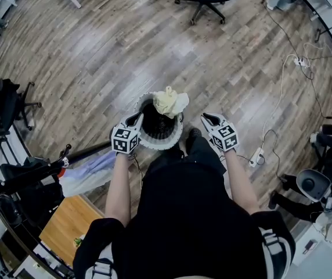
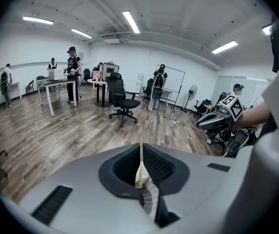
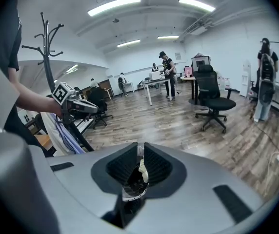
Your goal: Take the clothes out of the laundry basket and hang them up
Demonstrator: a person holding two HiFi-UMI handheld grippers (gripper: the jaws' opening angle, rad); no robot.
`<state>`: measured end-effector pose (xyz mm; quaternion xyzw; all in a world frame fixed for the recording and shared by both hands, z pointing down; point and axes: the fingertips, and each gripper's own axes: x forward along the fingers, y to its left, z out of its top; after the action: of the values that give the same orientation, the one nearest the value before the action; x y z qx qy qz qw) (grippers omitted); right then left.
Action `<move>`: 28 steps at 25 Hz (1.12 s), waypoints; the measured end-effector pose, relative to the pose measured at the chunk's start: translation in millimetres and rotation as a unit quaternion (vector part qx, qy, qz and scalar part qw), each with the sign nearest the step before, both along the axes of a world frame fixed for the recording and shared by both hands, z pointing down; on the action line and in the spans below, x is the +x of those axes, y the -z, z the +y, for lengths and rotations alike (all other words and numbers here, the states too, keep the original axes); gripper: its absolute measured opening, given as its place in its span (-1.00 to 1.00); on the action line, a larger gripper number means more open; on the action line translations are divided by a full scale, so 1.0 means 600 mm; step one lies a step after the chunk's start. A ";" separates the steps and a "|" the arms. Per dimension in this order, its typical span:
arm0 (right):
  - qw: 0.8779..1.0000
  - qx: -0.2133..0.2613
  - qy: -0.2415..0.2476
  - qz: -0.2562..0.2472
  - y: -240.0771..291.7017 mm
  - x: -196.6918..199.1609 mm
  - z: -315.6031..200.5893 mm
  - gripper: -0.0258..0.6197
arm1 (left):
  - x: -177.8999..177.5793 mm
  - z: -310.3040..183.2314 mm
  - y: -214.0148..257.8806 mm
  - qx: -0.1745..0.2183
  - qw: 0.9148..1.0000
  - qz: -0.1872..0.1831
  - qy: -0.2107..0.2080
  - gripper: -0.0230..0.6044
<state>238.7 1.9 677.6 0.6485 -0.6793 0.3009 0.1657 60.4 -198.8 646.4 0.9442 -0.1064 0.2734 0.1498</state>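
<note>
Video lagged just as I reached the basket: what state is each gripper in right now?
Left gripper: shut, holding nothing.
Right gripper: jaws slightly apart, holding nothing.

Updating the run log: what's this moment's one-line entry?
left claw shut, empty | right claw slightly open, empty | both beside basket | yellow garment in basket

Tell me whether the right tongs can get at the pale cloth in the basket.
Probably yes: the right tongs hover just beside the basket, and the cloth sits on top, uncovered, with nothing between them.
</note>
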 end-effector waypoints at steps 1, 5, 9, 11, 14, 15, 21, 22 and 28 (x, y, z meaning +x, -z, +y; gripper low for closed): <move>1.000 -0.001 0.002 -0.002 -0.003 0.001 -0.001 -0.76 | -0.001 0.003 -0.005 -0.004 1.000 -0.003 0.001 -0.81; 1.000 -0.008 0.010 -0.011 -0.019 0.011 -0.010 -0.74 | -0.003 0.010 -0.026 -0.015 1.000 -0.015 0.008 -0.81; 0.999 -0.016 0.016 -0.025 -0.039 0.027 -0.032 -0.72 | 0.008 0.002 -0.041 -0.026 0.999 -0.022 0.022 -0.81; 0.999 -0.020 0.023 -0.030 -0.050 0.037 -0.044 -0.69 | 0.020 0.000 -0.044 -0.031 0.999 -0.019 0.026 -0.81; 0.998 -0.027 0.031 -0.038 -0.071 0.055 -0.060 -0.63 | 0.038 -0.004 -0.053 -0.034 0.999 -0.021 0.025 -0.81; 0.998 -0.029 0.033 -0.041 -0.078 0.061 -0.066 -0.62 | 0.044 -0.006 -0.059 -0.034 0.999 -0.026 0.025 -0.81; 0.996 -0.049 0.050 -0.050 -0.142 0.086 -0.096 -0.59 | 0.072 -0.021 -0.126 -0.057 0.996 -0.048 0.045 -0.67; 0.996 -0.054 0.052 -0.051 -0.156 0.089 -0.100 -0.58 | 0.076 -0.023 -0.144 -0.067 0.995 -0.051 0.049 -0.66; 0.993 -0.074 0.053 -0.075 -0.249 0.084 -0.124 -0.54 | 0.085 -0.028 -0.246 -0.092 0.992 -0.073 0.045 -0.62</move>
<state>289.0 -72.4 827.3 0.5731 -0.6989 0.3891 0.1781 111.2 -215.3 794.2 0.8982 -0.1340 0.3435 0.2395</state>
